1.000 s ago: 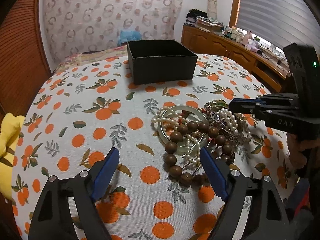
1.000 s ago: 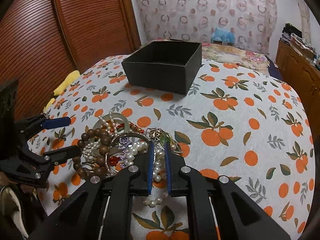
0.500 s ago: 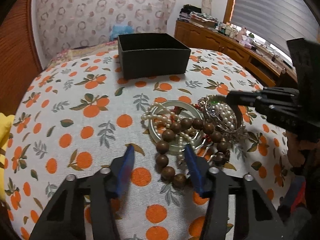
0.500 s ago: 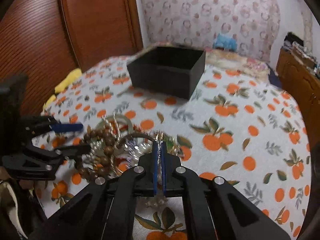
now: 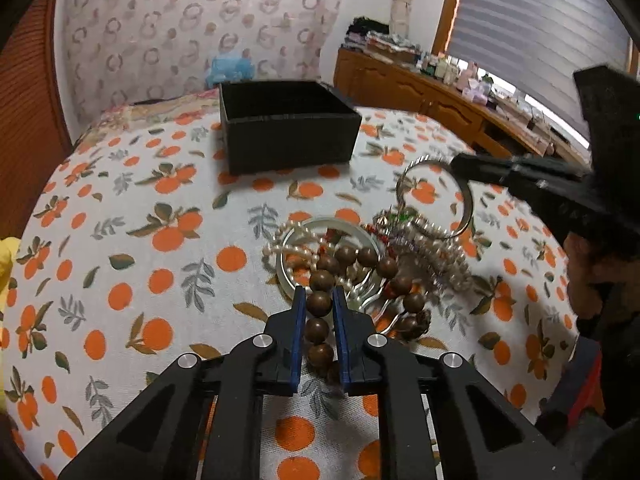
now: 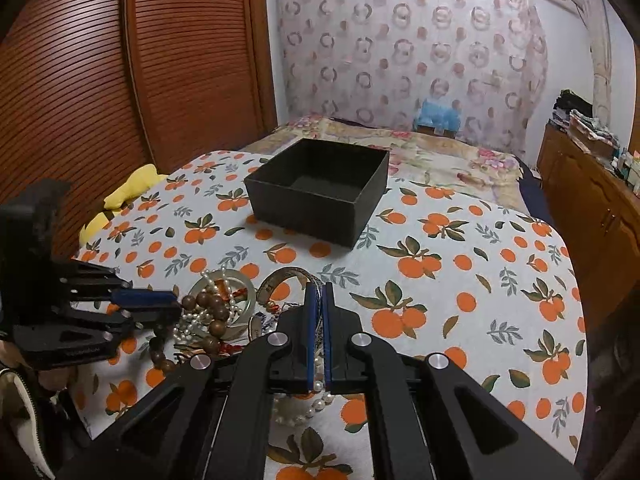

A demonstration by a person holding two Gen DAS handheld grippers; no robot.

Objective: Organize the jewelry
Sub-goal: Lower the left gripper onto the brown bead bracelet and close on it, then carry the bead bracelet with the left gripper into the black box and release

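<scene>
Gripping wooden bead bracelet [image 5: 320,304], left claw [image 5: 319,300]; right claw [image 6: 318,300] pinching bangle [image 5: 436,200].

The counter [image 6: 460,320] is draped in a pale cloth printed with oranges and leaves. A black open-topped box [image 6: 320,196] stands on it toward the far side. Nearer, well apart from the box, a tangled heap of jewelry [image 5: 360,264] lies on the cloth — brown wooden beads, pearl strands, a pale bangle. A yellow cloth [image 6: 120,200] sits at the counter's left edge.
</scene>
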